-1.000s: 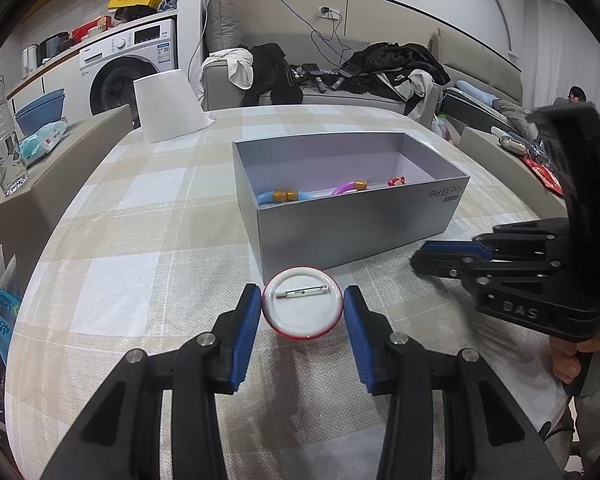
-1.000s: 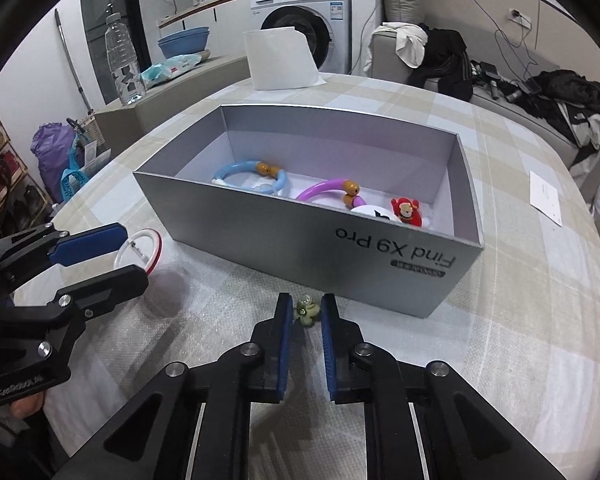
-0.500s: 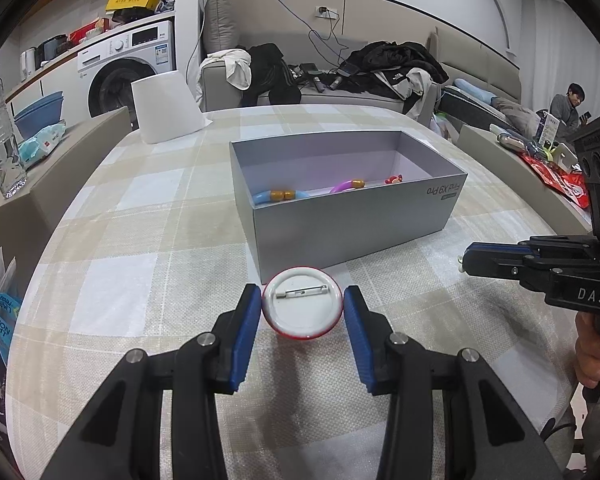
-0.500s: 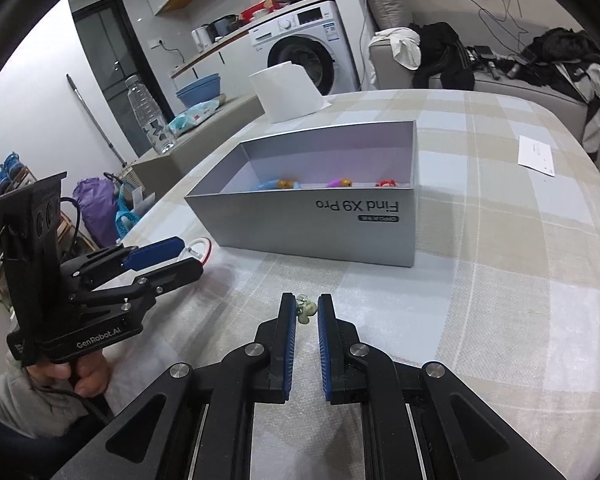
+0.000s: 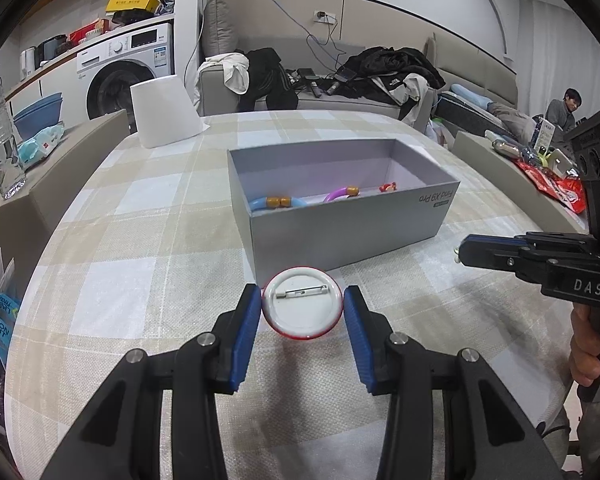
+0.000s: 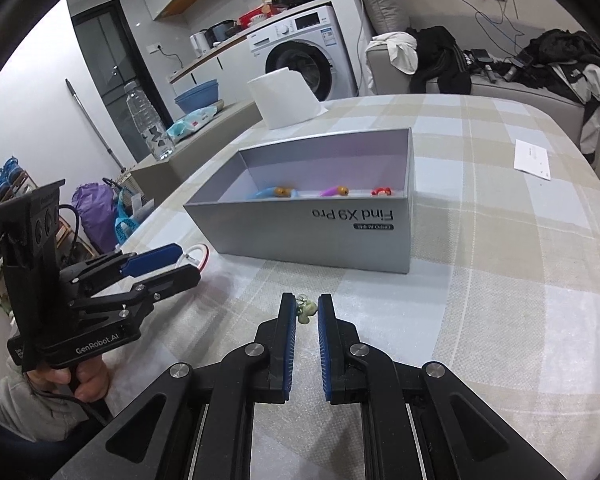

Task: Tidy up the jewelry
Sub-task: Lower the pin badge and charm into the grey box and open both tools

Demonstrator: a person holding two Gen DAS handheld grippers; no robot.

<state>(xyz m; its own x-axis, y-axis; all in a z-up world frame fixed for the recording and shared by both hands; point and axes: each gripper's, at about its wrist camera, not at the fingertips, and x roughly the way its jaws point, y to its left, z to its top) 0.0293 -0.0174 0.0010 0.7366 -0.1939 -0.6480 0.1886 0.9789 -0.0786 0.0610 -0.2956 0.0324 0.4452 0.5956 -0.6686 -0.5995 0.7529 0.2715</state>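
Box (image 6: 320, 224) reads "Find X9 Pro". Your "GenRobot.AI" left claw (image 5: 302, 312) clamps the badge (image 5: 302, 307). Your "DAS" right claw (image 6: 307, 312) pinches a charm (image 6: 306, 310).

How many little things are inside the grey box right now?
3 show. In the open grey cardboard box: a blue curved bracelet with orange beads on the left, a purple curved bracelet with an orange bead in the middle, a small red figure on the right. The near wall may hide more.

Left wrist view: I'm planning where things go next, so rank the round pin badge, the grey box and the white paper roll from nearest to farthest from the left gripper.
1. Round pin badge: between the left gripper's jaws.
2. Grey box: just behind the badge, mid-table.
3. White paper roll: far left edge of the table.
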